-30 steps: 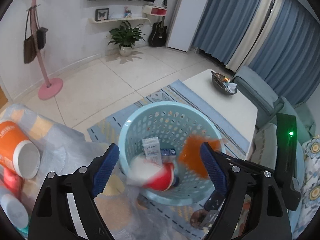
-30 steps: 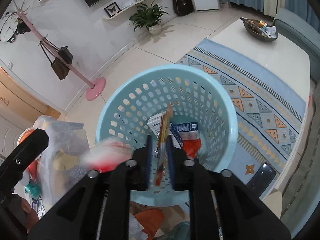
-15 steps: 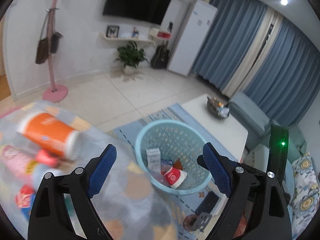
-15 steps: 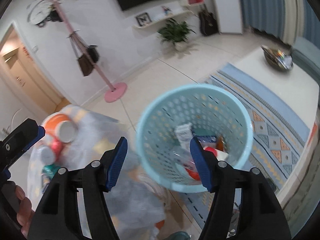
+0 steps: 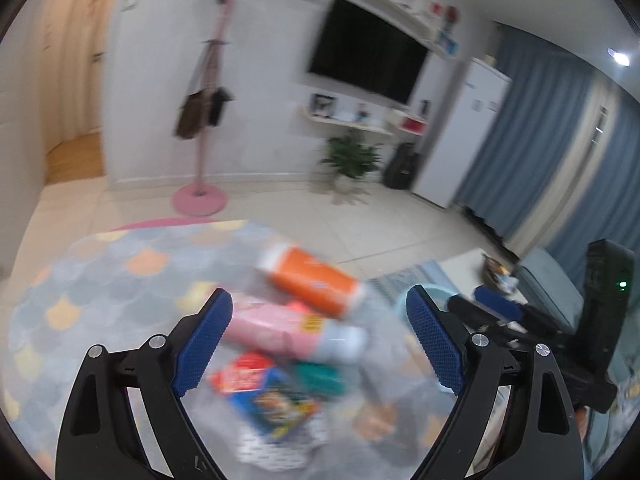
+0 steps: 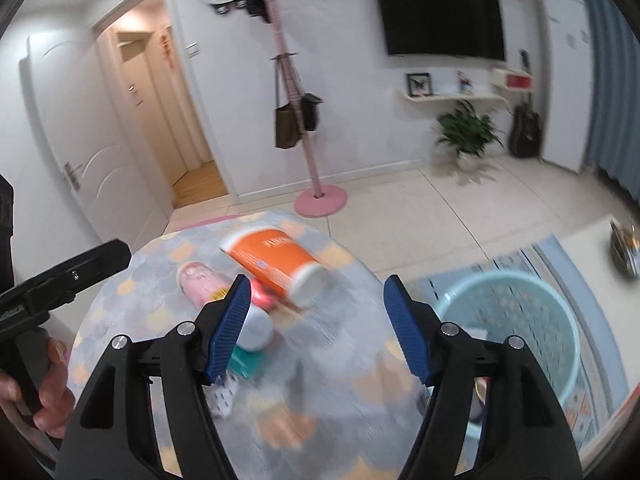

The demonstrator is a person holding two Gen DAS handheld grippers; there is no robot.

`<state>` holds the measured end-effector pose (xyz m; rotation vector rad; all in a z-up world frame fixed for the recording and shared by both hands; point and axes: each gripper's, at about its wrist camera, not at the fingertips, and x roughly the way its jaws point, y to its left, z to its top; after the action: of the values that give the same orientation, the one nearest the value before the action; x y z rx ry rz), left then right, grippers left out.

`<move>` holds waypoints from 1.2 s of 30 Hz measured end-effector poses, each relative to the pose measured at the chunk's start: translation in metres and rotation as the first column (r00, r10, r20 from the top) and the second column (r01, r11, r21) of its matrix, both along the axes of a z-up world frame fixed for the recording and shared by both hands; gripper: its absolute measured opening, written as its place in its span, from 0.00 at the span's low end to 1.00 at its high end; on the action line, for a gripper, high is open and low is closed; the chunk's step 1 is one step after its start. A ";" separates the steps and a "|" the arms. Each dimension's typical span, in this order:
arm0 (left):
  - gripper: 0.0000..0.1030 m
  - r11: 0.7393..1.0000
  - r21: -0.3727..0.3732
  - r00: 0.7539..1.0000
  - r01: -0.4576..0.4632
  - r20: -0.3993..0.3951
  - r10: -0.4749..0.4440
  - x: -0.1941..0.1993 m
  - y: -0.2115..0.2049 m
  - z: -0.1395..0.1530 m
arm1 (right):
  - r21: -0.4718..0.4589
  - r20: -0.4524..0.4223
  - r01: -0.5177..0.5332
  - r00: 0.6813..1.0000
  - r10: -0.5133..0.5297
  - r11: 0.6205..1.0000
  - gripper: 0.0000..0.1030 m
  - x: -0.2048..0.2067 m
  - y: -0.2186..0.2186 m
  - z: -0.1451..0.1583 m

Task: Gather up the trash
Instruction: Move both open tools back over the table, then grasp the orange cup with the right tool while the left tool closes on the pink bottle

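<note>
Both tools, left point(image 5: 320, 340) and right point(image 6: 316, 328), agape and empty above blurred table trash point(image 5: 280, 368).

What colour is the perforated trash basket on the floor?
Light blue basket; the right wrist view shows it best.

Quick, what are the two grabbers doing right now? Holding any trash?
Left hand-held gripper: open, holding nothing.
Right hand-held gripper: open, holding nothing.
</note>
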<state>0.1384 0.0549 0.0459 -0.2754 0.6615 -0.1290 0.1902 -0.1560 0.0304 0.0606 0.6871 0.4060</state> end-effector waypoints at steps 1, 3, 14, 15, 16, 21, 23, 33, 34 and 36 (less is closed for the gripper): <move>0.84 1.000 -0.005 1.000 -0.022 -0.017 0.022 0.002 0.009 -0.002 | -0.008 -0.003 -0.023 1.000 0.023 1.000 0.63 0.008 0.009 0.000; 0.84 0.997 -0.034 0.996 -0.069 -0.066 0.067 0.009 0.029 -0.011 | -0.004 -0.025 -0.056 0.998 0.056 0.998 0.63 0.025 0.021 -0.004; 0.83 0.970 -0.213 0.964 -0.120 -0.258 0.063 0.054 0.065 -0.079 | -0.066 -0.219 -0.186 0.961 0.168 0.980 0.71 0.102 0.073 -0.060; 0.83 0.967 -0.224 0.960 -0.124 -0.273 0.060 0.059 0.066 -0.085 | -0.075 -0.231 -0.197 0.957 0.175 0.978 0.72 0.106 0.076 -0.063; 0.83 0.965 -0.228 0.957 -0.131 -0.285 0.063 0.063 0.067 -0.090 | -0.087 -0.239 -0.207 0.954 0.181 0.975 0.72 0.108 0.079 -0.067; 0.83 0.957 -0.247 0.948 -0.151 -0.311 0.070 0.079 0.071 -0.107 | -0.097 -0.258 -0.250 0.941 0.218 0.963 0.72 0.115 0.092 -0.076; 0.83 0.950 -0.275 0.946 -0.149 -0.320 0.055 0.083 0.072 -0.111 | -0.107 -0.273 -0.280 0.931 0.242 0.954 0.72 0.110 0.098 -0.080; 0.83 0.941 -0.304 0.943 -0.148 -0.330 0.042 0.076 0.072 -0.115 | -0.064 -0.259 -0.285 0.930 0.260 0.956 0.55 0.085 0.100 -0.080; 0.83 0.940 -0.310 0.943 -0.146 -0.330 0.038 0.074 0.073 -0.115 | -0.052 -0.259 -0.277 0.932 0.255 0.960 0.55 0.078 0.099 -0.078; 0.83 0.938 -0.317 0.943 -0.139 -0.333 0.027 0.069 0.073 -0.115 | -0.018 -0.274 -0.260 0.930 0.246 0.965 0.55 0.068 0.098 -0.076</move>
<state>0.2071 0.1275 -0.0687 -0.6662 0.9548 -0.1149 0.2583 -0.0583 -0.0461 -0.0256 0.9809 0.6347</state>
